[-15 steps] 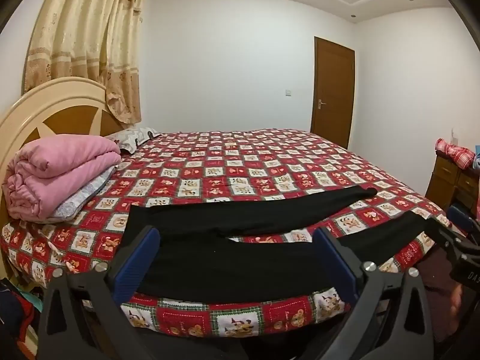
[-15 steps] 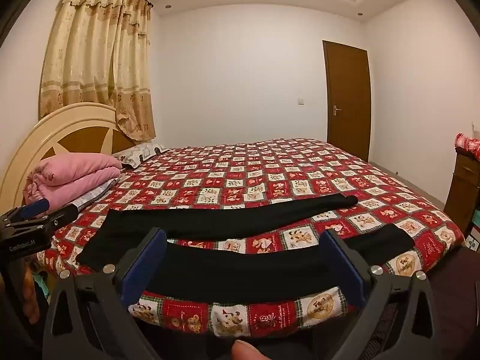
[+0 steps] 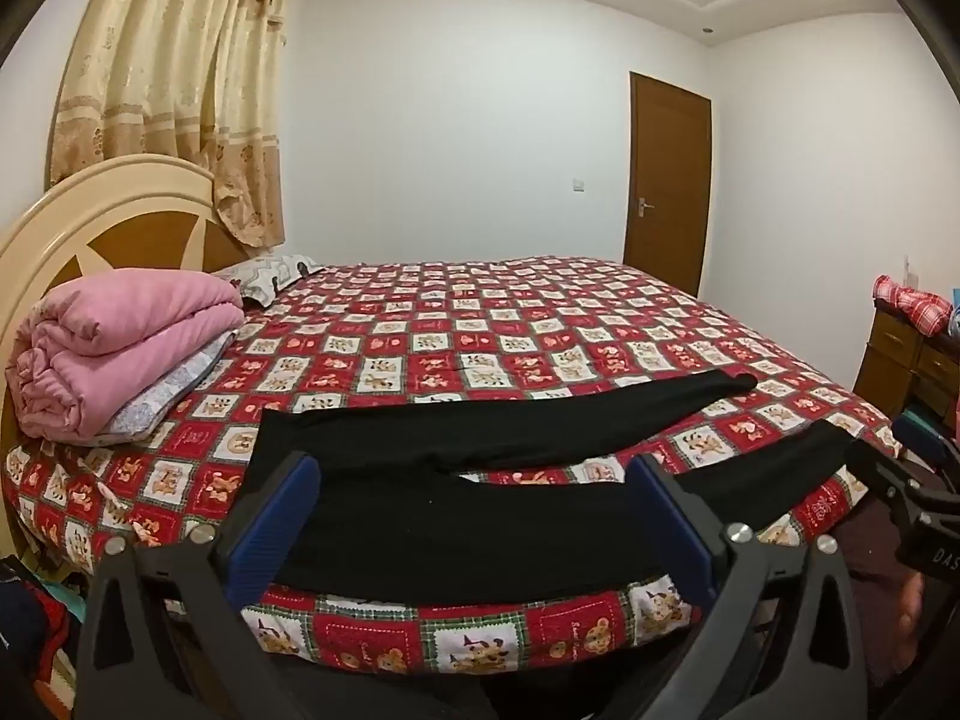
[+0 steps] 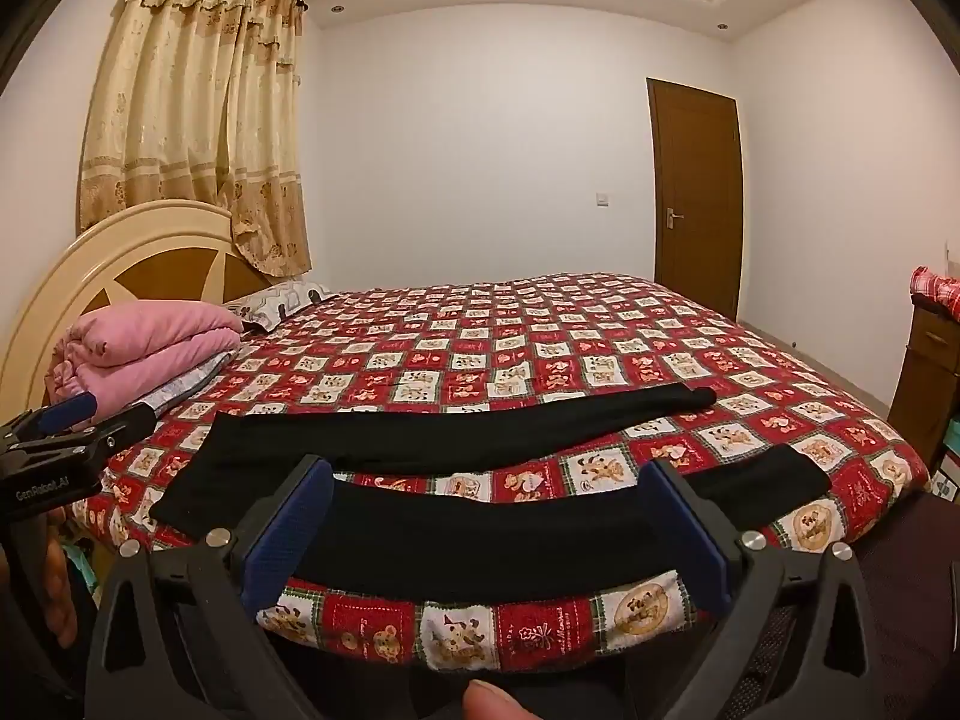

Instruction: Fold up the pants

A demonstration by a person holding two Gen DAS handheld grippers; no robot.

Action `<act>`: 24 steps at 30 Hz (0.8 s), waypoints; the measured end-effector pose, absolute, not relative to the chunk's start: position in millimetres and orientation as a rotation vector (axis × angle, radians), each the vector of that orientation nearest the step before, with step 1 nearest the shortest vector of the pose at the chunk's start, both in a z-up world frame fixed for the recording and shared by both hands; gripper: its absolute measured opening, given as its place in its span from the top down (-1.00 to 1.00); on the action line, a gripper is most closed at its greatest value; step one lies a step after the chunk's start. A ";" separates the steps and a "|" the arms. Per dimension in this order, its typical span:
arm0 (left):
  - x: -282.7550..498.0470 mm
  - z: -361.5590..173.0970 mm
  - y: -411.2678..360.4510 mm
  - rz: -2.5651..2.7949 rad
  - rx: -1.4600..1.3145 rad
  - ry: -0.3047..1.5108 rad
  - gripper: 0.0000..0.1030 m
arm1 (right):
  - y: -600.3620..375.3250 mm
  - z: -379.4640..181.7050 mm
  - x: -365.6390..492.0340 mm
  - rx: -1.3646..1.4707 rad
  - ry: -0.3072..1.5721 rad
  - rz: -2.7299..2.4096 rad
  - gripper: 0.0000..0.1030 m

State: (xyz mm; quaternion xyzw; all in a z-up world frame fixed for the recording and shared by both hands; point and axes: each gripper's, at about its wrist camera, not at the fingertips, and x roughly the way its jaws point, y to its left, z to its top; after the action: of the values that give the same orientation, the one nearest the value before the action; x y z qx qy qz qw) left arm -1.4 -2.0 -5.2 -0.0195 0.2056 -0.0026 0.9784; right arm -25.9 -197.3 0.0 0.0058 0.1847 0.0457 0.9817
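Nothing that matters has changed in the last half second: your two grippers hang where they were, short of the near edge of the bed (image 3: 456,636), and the black pants (image 3: 480,516) lie untouched, so the fold has not begun. The pants are spread flat along that near edge, waist toward the headboard (image 3: 102,222), the two legs splayed apart toward the foot of the bed with a strip of the red patchwork bedspread (image 4: 540,360) showing between them. Your left gripper (image 3: 474,531) has its blue pads wide apart with nothing between them, and it looks over the waist and seat end. Your right gripper (image 4: 486,531) is spread just as wide and empty, facing the middle of the near leg. The far leg's cuff (image 4: 699,397) lies well clear of anything, so I judge there is plenty of bare bedspread beyond it for carrying one leg over the other. To your left the folded pink blanket (image 3: 126,354) sits near the waist but apart from it; the dresser (image 3: 906,354) stands off the foot corner.
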 end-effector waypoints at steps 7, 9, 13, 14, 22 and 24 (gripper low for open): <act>-1.7 -9.1 -0.4 -0.005 -0.048 0.413 -1.00 | -197.2 0.8 -26.4 0.010 0.372 0.094 -0.98; -1.8 -9.2 -0.3 -0.006 -0.047 0.413 -1.00 | -196.8 -1.3 -26.5 0.008 0.373 0.094 -0.98; -2.2 -10.2 -0.7 -0.005 -0.044 0.414 -1.00 | -196.5 -2.8 -26.3 0.006 0.373 0.094 -0.98; -2.0 -9.6 -0.7 -0.004 -0.046 0.413 -1.00 | -196.5 -3.4 -26.5 0.005 0.373 0.094 -0.98; -2.1 -9.7 -1.4 -0.006 -0.044 0.414 -1.00 | -194.6 -3.5 -25.1 -0.005 0.385 0.098 -0.98; -1.7 -9.3 -1.3 -0.004 -0.045 0.414 -1.00 | -194.6 -3.7 -25.2 -0.005 0.385 0.099 -0.98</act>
State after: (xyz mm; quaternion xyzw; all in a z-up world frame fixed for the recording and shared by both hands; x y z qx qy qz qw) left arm -1.7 -1.3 -9.3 -0.0221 0.2055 -0.0020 0.9784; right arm -25.2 -194.6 -3.7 -0.0027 0.1912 0.0492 0.9803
